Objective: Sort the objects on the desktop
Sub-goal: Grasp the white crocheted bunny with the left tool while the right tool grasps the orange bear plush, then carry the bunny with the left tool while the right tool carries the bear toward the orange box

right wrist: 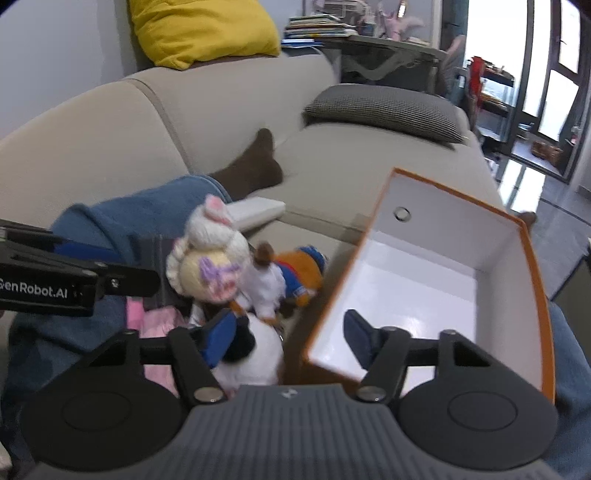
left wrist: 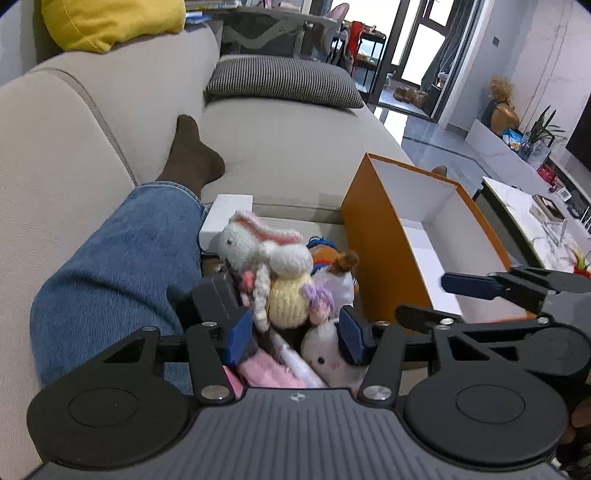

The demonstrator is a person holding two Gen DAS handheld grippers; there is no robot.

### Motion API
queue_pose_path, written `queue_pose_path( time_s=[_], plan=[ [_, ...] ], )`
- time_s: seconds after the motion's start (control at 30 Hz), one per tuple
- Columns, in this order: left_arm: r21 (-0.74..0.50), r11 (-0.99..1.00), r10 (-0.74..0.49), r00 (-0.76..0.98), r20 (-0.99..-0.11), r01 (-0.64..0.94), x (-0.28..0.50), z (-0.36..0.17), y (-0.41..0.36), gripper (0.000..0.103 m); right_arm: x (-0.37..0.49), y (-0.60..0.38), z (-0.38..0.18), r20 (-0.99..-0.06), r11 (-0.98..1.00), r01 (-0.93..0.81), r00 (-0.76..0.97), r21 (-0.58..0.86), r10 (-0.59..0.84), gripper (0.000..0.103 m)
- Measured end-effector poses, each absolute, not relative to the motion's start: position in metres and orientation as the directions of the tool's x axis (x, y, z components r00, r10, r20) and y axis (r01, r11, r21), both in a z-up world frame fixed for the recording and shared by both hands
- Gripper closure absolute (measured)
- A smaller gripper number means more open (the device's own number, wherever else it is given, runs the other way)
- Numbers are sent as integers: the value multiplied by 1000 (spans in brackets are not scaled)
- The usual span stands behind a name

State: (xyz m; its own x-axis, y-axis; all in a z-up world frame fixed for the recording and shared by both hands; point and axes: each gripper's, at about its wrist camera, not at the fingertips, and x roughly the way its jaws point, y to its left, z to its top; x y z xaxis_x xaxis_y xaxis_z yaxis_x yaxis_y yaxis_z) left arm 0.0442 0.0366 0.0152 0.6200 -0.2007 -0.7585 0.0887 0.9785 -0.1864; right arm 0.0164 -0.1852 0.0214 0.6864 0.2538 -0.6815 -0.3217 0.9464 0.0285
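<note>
A pile of plush toys lies on the sofa beside my leg: a knitted white rabbit (left wrist: 266, 254) with a yellow body, an orange and blue toy (left wrist: 325, 251), a small white doll (left wrist: 338, 284), a white plush (left wrist: 325, 354) and pink cloth (left wrist: 266, 371). My left gripper (left wrist: 297, 332) is open, its fingers on either side of the pile's near end. An orange box (left wrist: 373, 236) with a white, empty inside stands to the right. My right gripper (right wrist: 291, 339) is open and straddles the box's near left wall (right wrist: 328, 302); the rabbit (right wrist: 210, 254) lies to the left.
A white flat box (left wrist: 227, 218) lies behind the toys. My jeans leg (left wrist: 122, 266) and socked foot (left wrist: 192, 151) rest on the beige sofa (left wrist: 295, 147). A checked cushion (left wrist: 284, 81) and a yellow pillow (left wrist: 110, 22) lie further back. A white table (left wrist: 532, 221) stands right.
</note>
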Motion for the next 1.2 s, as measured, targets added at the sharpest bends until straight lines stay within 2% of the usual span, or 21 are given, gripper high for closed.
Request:
queue_pose_path(
  time_s=[0.13, 0.37, 0.5, 0.67, 0.9, 0.97, 1.2],
  plan=[
    [-205, 975, -216, 578, -787, 84, 73, 16, 38, 41, 43, -176, 27, -703, 927, -372, 647, 47, 296, 52],
    [-275, 961, -261, 469, -844, 40, 122, 4, 44, 39, 99, -175, 24, -777, 911, -372, 513, 180, 363, 62],
    [-286, 957, -279, 391, -877, 41, 144, -9, 42, 37, 130, -178, 24, -813, 917, -335, 458, 217, 360, 63],
    [-264, 964, -257, 340, -904, 26, 162, -22, 39, 37, 146, -179, 23, -829, 915, -352, 438, 197, 347, 64],
    [-203, 979, -202, 303, -931, 27, 168, -38, 31, 30, 152, -185, 19, -835, 917, -366, 448, 156, 321, 63],
    [-185, 982, -185, 309, -933, 29, 167, -45, 32, 36, 153, -184, 17, -838, 913, -380, 441, 151, 322, 63],
    [-201, 978, -208, 373, -904, 59, 155, -39, 38, 45, 161, -173, 14, -846, 906, -406, 435, 121, 308, 63]
  ],
)
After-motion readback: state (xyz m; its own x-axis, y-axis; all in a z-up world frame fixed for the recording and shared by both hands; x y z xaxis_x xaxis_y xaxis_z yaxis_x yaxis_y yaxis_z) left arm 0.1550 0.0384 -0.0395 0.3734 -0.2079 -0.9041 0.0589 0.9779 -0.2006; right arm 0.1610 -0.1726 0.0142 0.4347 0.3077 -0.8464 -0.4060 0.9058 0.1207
